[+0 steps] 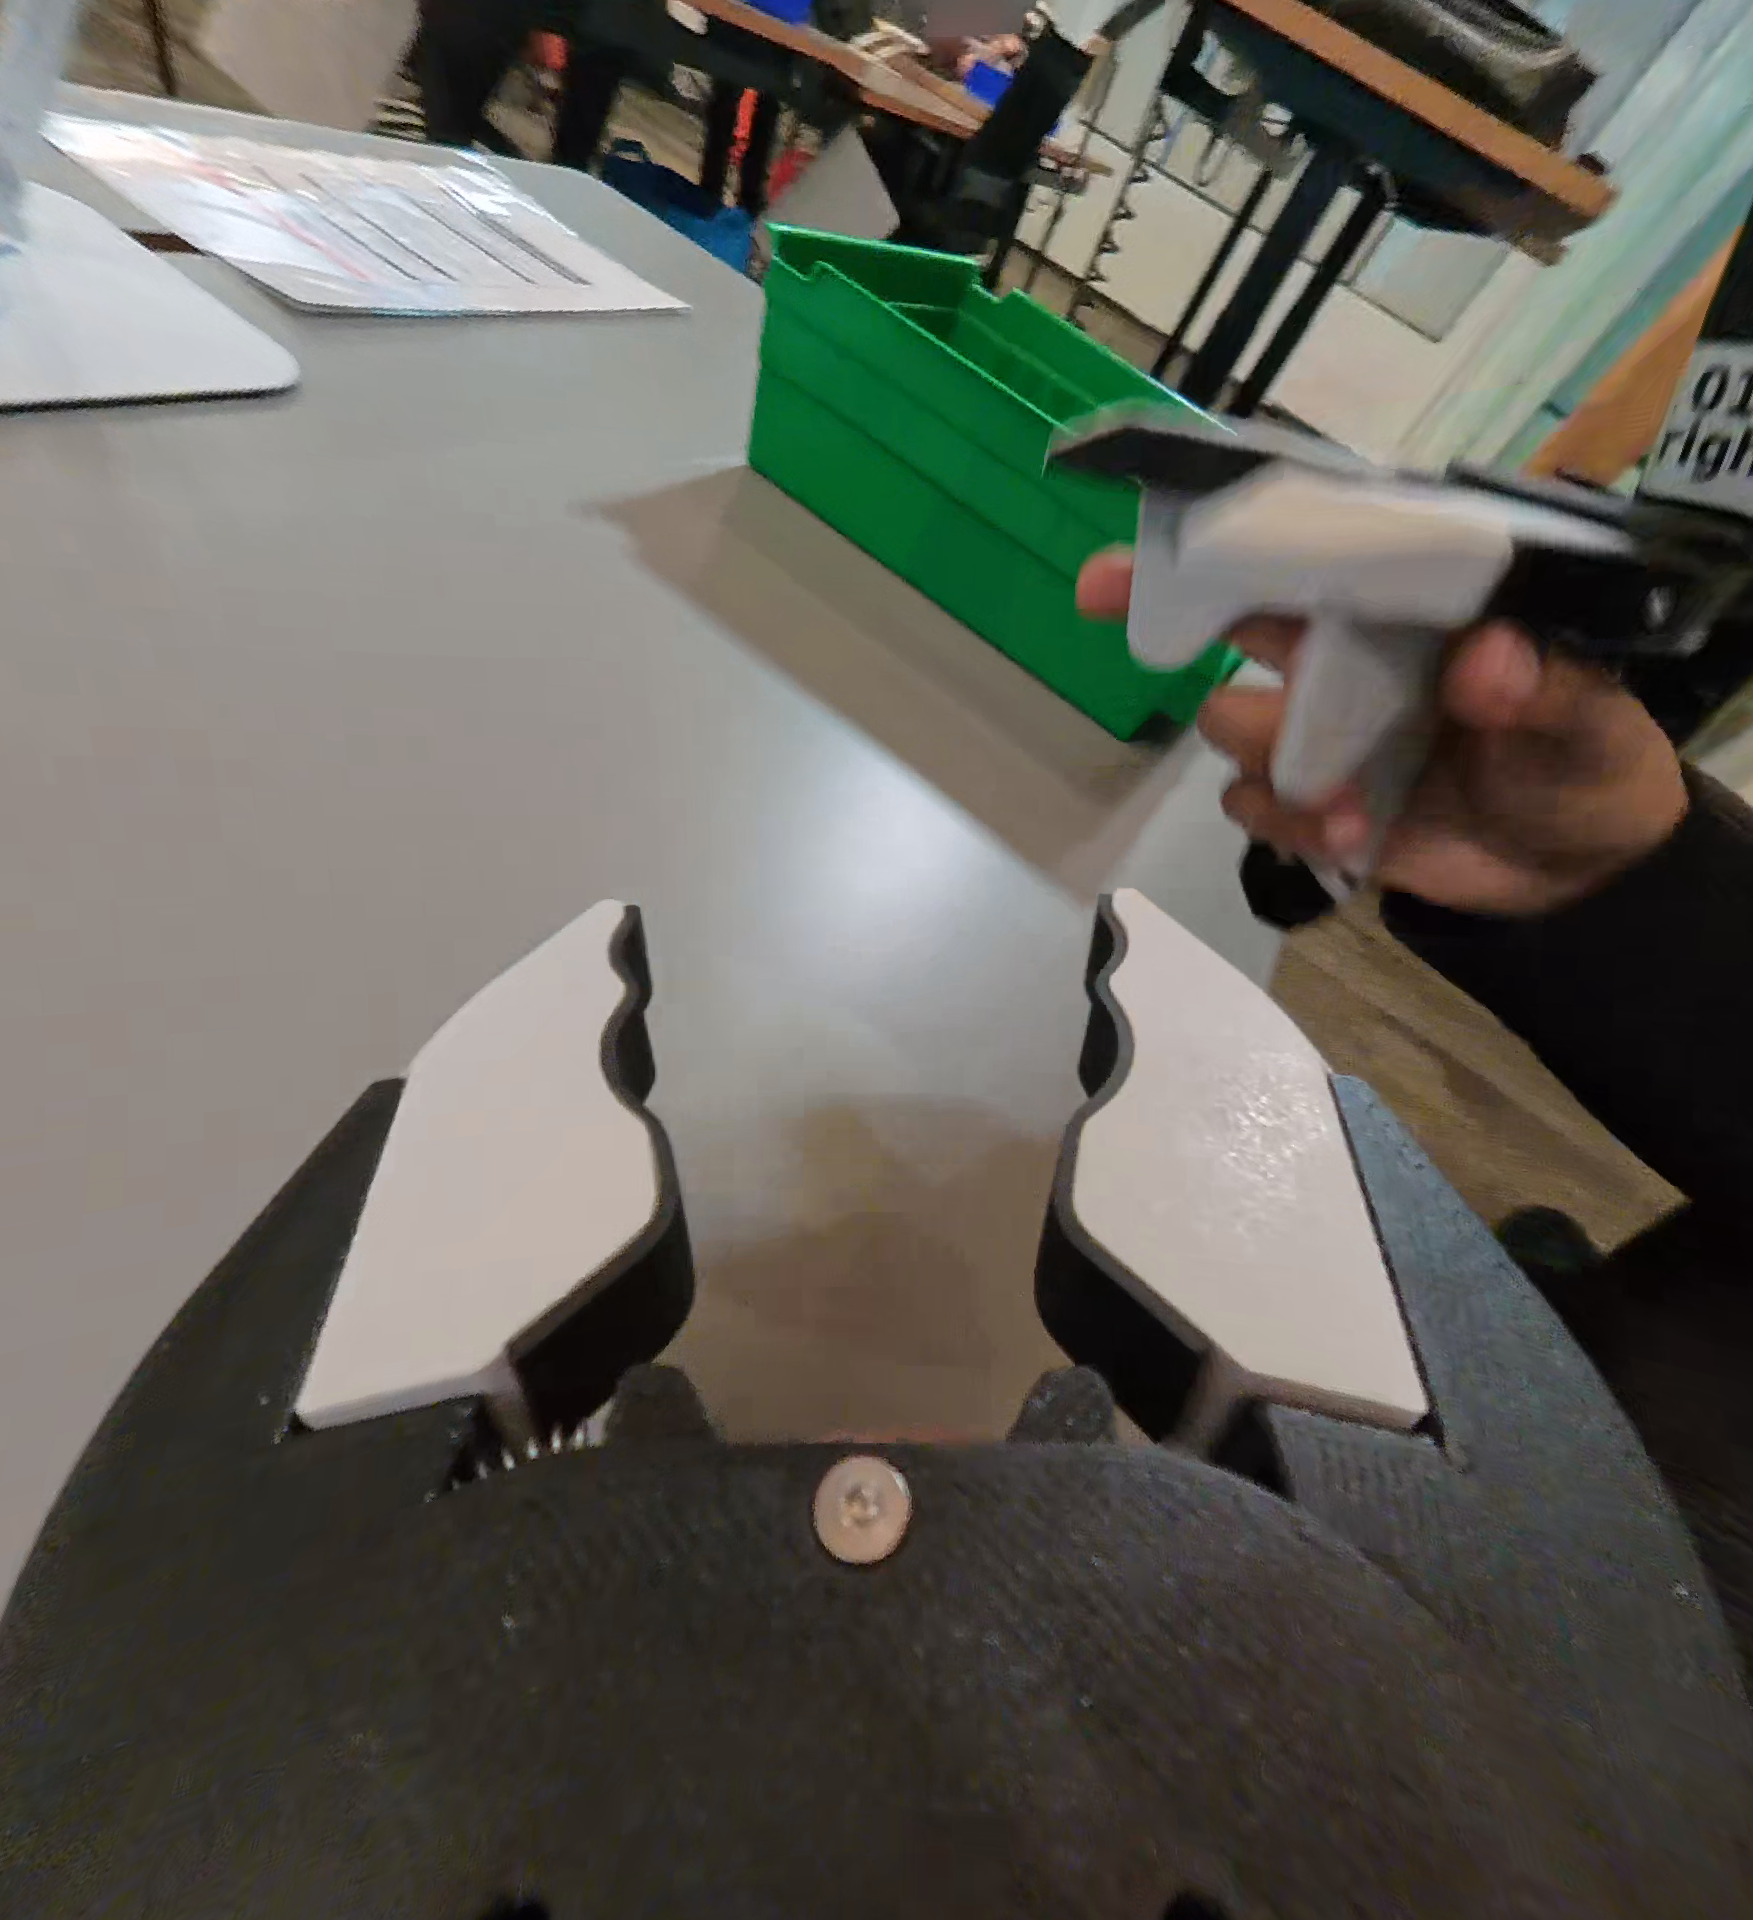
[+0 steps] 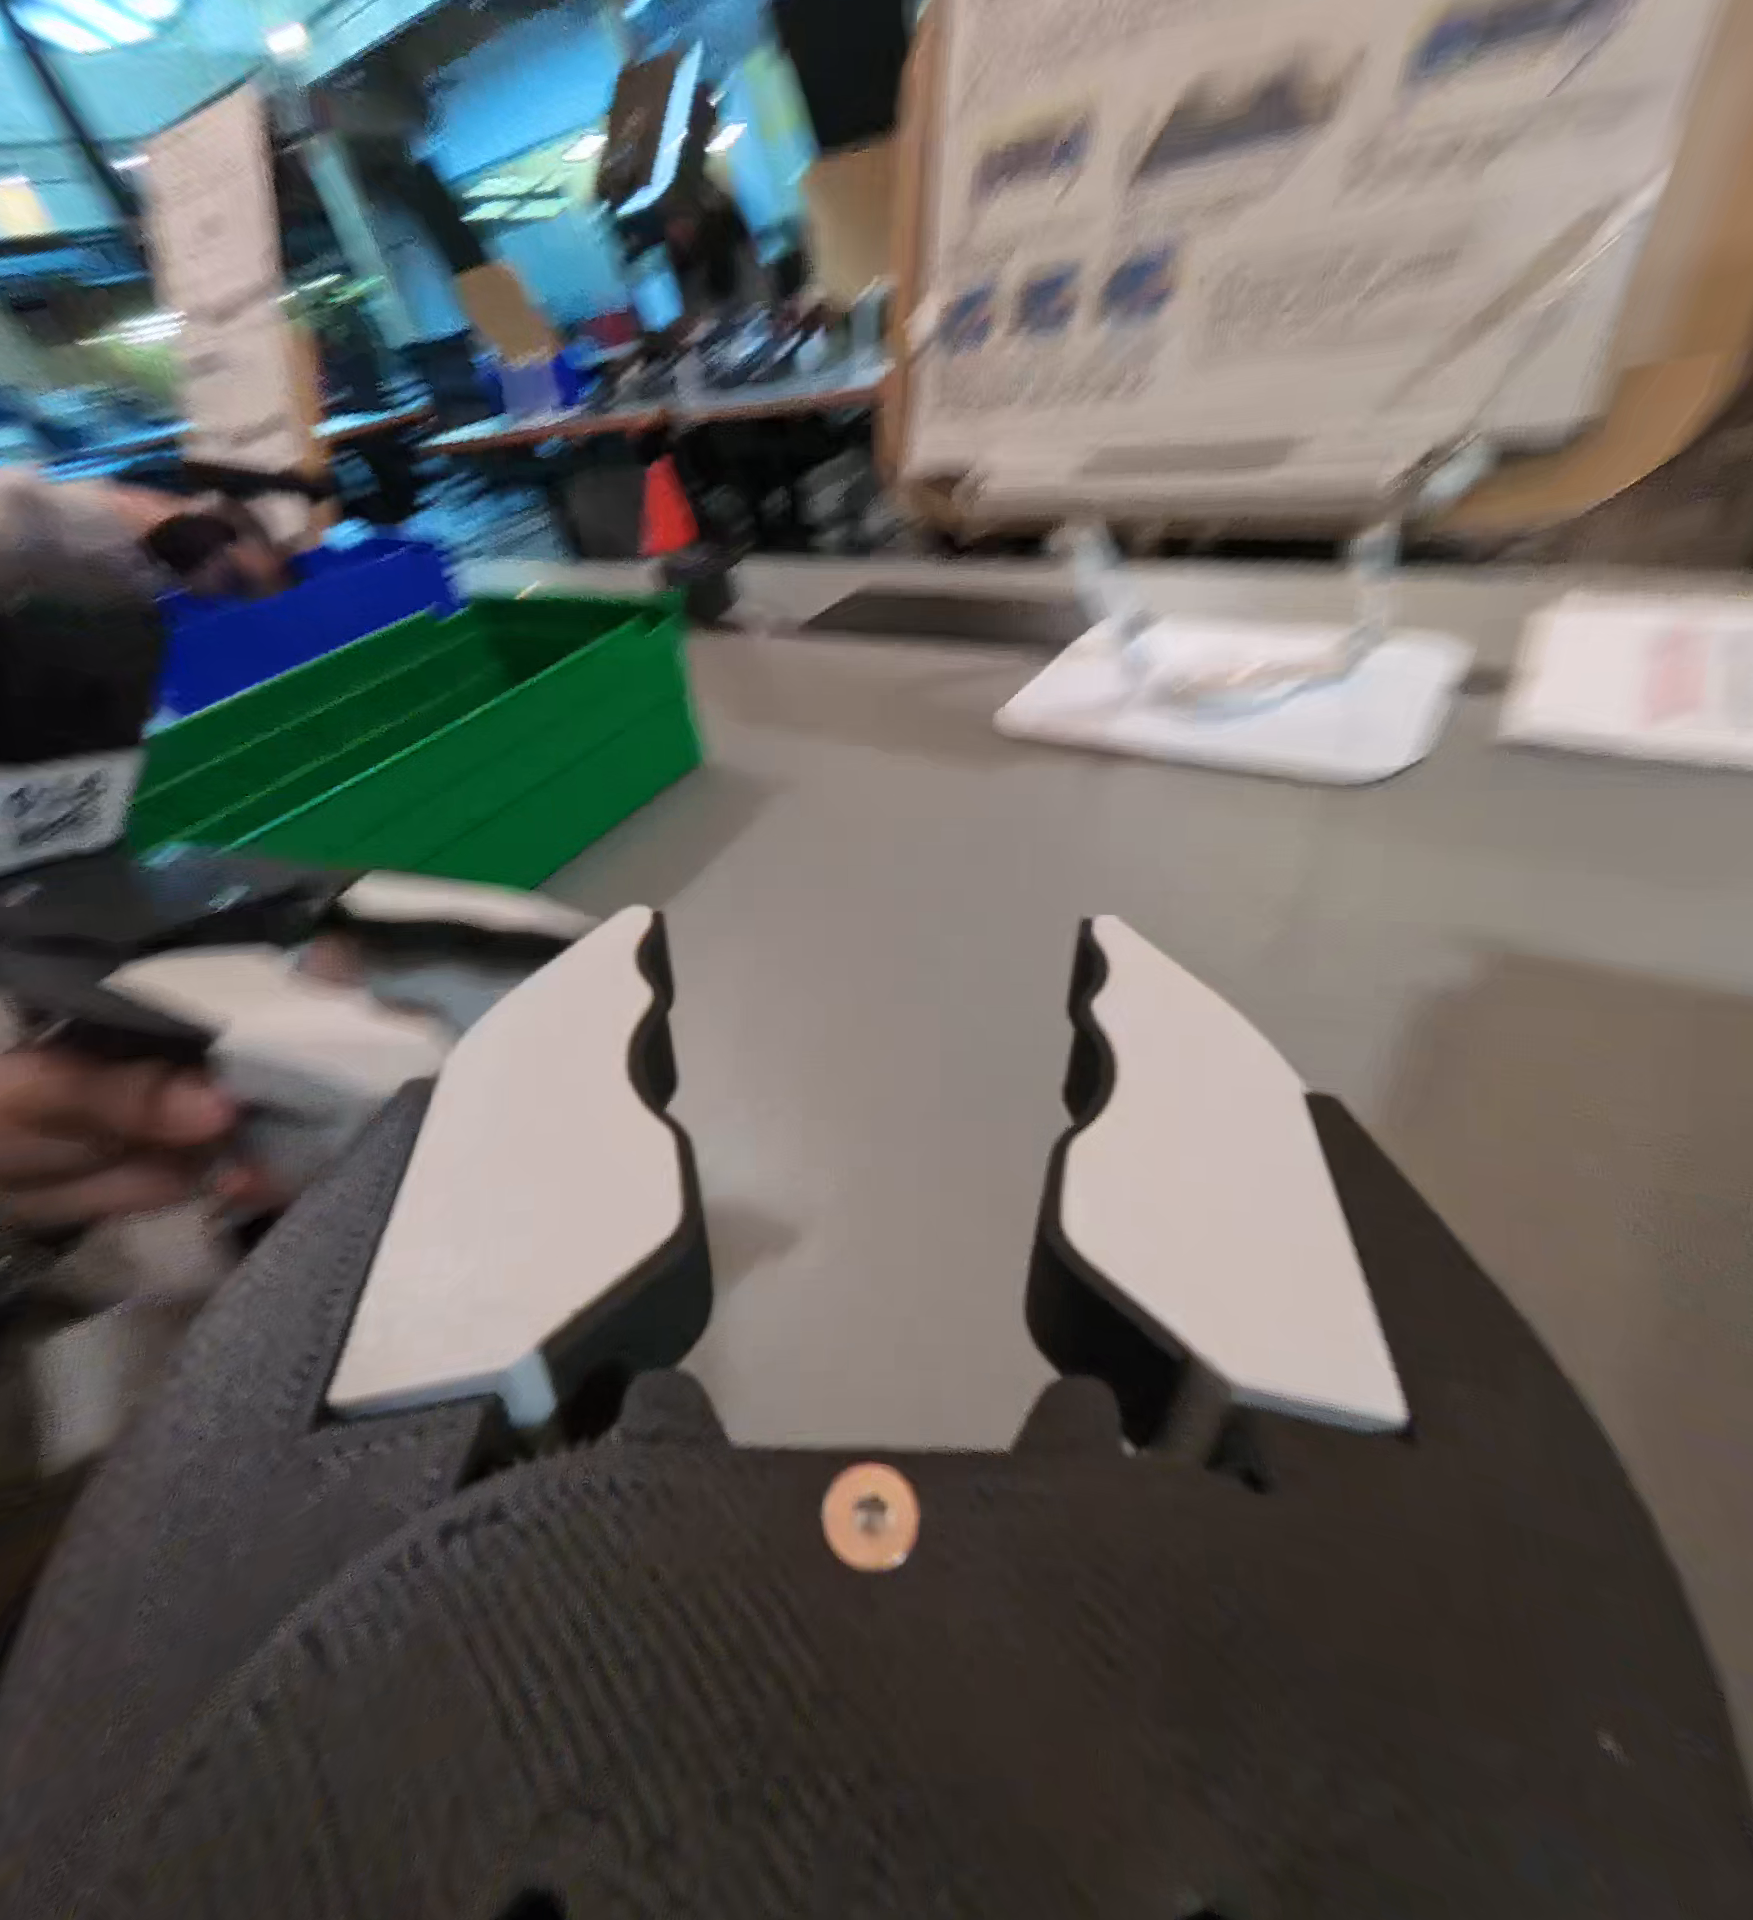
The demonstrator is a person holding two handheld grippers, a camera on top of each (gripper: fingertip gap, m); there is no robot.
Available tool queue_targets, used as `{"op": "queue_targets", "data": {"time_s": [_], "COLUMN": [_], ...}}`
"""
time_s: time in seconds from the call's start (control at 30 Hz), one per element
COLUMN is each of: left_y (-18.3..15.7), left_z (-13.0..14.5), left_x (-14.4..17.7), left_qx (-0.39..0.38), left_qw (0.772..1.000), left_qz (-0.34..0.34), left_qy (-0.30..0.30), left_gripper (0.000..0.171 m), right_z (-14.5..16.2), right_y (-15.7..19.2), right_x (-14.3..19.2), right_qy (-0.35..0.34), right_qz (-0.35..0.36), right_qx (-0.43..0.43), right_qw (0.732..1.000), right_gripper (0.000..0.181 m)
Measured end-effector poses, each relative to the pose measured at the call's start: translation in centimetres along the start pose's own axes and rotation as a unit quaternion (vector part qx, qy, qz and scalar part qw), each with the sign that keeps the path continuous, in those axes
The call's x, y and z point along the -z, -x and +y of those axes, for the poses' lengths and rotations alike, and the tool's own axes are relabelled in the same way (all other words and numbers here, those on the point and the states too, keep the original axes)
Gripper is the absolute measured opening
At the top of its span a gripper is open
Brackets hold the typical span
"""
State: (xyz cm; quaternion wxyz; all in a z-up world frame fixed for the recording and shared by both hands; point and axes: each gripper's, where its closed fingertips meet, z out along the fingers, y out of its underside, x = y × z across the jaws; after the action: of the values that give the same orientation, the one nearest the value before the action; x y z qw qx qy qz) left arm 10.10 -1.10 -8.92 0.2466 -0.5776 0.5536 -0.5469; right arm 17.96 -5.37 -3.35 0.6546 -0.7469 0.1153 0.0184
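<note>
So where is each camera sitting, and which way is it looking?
Left wrist view: sits behind the left tongs, open, looking across the grey table at the green plastic bin; the right hand shows holding the other tongs.
Right wrist view: sits behind the right tongs, open, facing the white stand base; the left hand shows.
Both share the bin, table and stand.

A broad grey table (image 1: 332, 644) fills the foreground, its surface glossy with soft reflected light. Past its far edge, at about one o'clock in the left wrist view, stand wood-topped desks (image 1: 1423, 114) on black legs, over a pale floor (image 1: 1350, 353); wood-look flooring (image 1: 1454, 1081) shows at three o'clock. In the right wrist view, blurred, blue-lit walls and ceiling lights (image 2: 498, 197) lie at eleven o'clock, long worktables (image 2: 643, 410) at twelve, an orange cone (image 2: 666, 509) below.
</note>
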Motion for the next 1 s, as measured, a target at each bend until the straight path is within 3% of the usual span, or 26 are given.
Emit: {"op": "queue_targets", "data": {"time_s": [0.07, 0.2, 0.33, 0.5, 0.63, 0.73, 0.87, 1.0], "left_y": [0.3, 0.3, -0.6, -1.8, -3.7, -4.4, -3.8, -3.4], "left_z": [0.1, 0.4, 0.3, 0.4, 0.2, 0.1, 0.2, 0.0], "left_x": [0.1, -0.1, -0.7, -0.6, -0.2, 0.1, 0.2, 0.3], "left_qx": [-0.016, -0.023, -0.019, -0.041, -0.072, -0.080, -0.078, -0.059], "left_qw": [1.000, 0.999, 0.999, 0.999, 0.997, 0.995, 0.995, 0.996], "left_qz": [-0.014, -0.027, -0.030, -0.033, 0.026, 0.055, 0.057, 0.066], "left_qy": [0.002, 0.006, 0.008, 0.006, -0.009, -0.012, -0.002, -0.001], "left_gripper": [0.084, 0.087, 0.090, 0.093, 0.100, 0.105, 0.108, 0.103], "right_z": [3.1, 3.2, 4.4, 2.5, 1.0, 0.8, 2.4, 3.8], "right_y": [1.8, 3.1, 2.4, 3.2, 4.7, 6.1, 7.3, 7.7], "right_x": [-0.3, -0.1, 0.2, 1.2, 1.9, 2.3, 1.5, 0.6], "right_qy": [0.061, 0.038, 0.067, 0.016, -0.024, -0.031, 0.009, 0.040], "right_qz": [-0.038, -0.061, -0.066, -0.117, -0.178, -0.212, -0.217, -0.205], "right_qx": [-0.033, -0.073, -0.070, -0.097, -0.101, -0.067, -0.045, -0.015], "right_qw": [0.997, 0.995, 0.993, 0.988, 0.979, 0.974, 0.975, 0.978], "right_gripper": [0.085, 0.088, 0.092, 0.084, 0.085, 0.100, 0.127, 0.134]}}
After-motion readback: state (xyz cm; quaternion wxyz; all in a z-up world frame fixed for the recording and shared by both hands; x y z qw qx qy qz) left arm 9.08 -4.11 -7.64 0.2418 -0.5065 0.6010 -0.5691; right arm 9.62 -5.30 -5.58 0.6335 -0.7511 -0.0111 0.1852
